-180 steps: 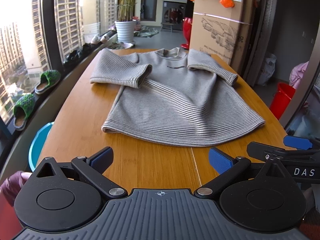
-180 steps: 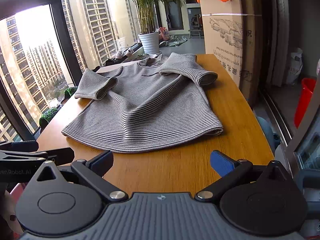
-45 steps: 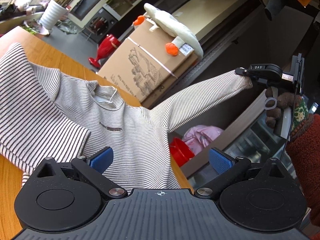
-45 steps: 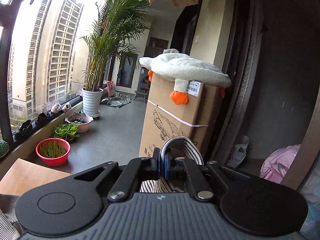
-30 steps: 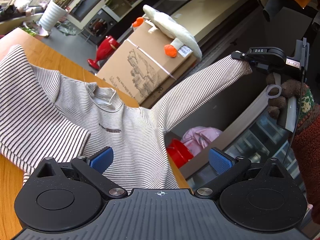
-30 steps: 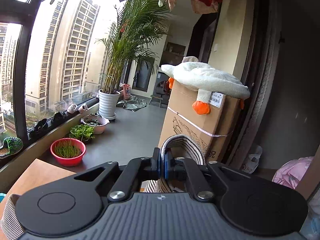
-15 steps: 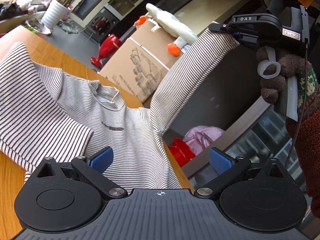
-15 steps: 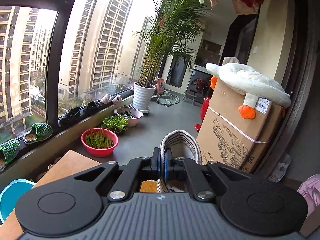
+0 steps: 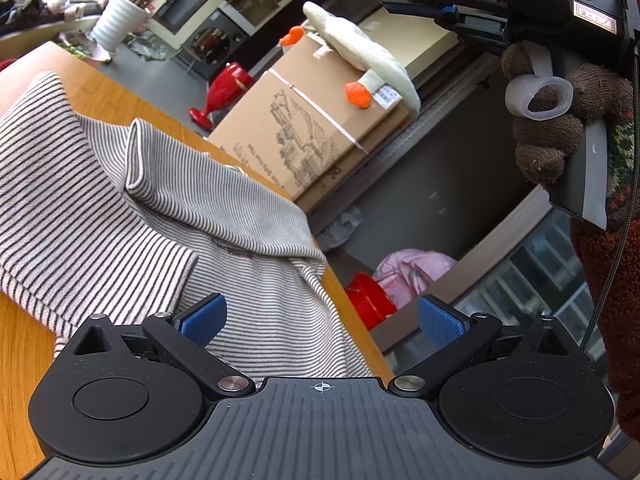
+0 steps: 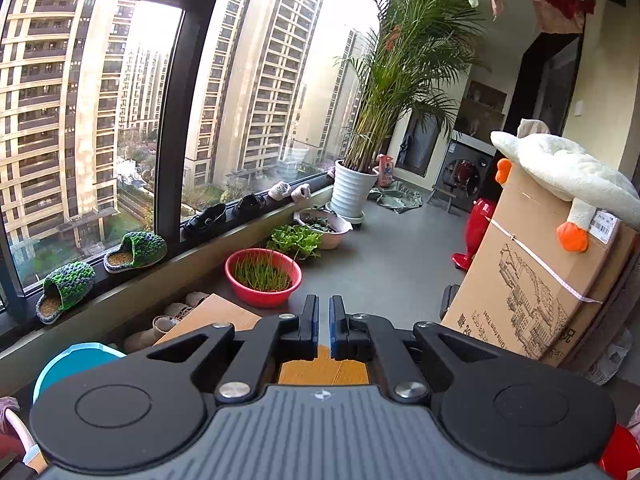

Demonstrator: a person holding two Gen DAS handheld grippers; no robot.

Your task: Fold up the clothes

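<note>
Two fisheye views show very different parts of the scene. From the left wrist, a striped sweater (image 9: 120, 216) lies on the wooden table (image 9: 20, 352), its long axis running from the hem near the camera toward the collar at the far end, slanting up and left across the frame. One sleeve (image 9: 208, 184) is folded over the chest, its cuff pointing to the far left; the other sleeve lies across the near left part of the body. The left gripper (image 9: 320, 320) hovers just above the sweater's near right edge with its blue pads spread wide apart and nothing between them.

High at the right of that same view, the right gripper (image 9: 404, 0) is held in a hand (image 9: 548, 120) wearing a brown knitted glove, well above the table. Its fingers look close together there.

The right wrist view shows no sweater at all. Here the right gripper (image 10: 324, 328) has its pads nearly together with a thin gap and holds nothing; only a strip of table shows below them. Beyond lie a window sill with slippers (image 10: 104, 268), a red basin of grass (image 10: 262, 276), a potted palm (image 10: 356, 192) and a cardboard box (image 10: 536, 292) with a plush goose (image 10: 568, 176) on top.
</note>
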